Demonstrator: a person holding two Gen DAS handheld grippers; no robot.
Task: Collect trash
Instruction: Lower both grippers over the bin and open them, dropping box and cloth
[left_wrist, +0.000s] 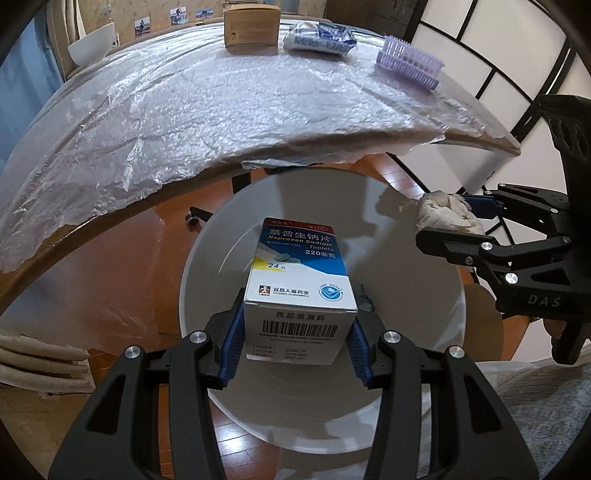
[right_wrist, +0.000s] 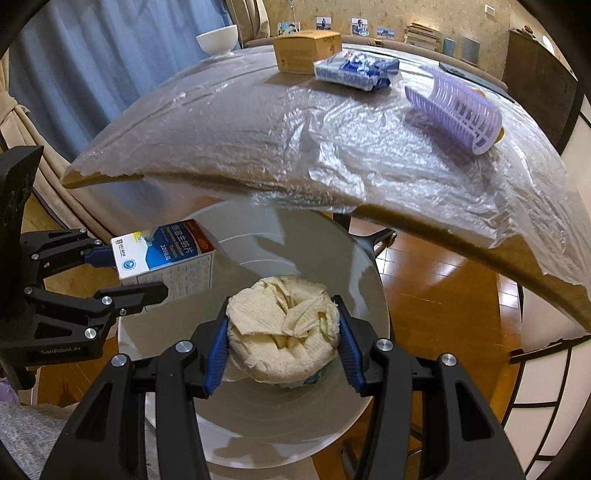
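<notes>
A white-and-blue pill box (left_wrist: 301, 291) and a crumpled, perhaps damp tissue wad (right_wrist: 282, 334) hung over the white bin (left_wrist: 436, 332).

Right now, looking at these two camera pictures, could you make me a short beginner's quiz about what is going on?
1. True or false: the left gripper holds a medicine box.
2. What does the right gripper hold? A) white bowl B) crumpled tissue C) purple hair roller
3. Fill in: both held items hang above the open white ____.

Key:
1. True; its blue pads clamp the box's sides.
2. B, the crumpled tissue; the white bowl and purple hair roller sit on the table.
3. Bin.
</notes>
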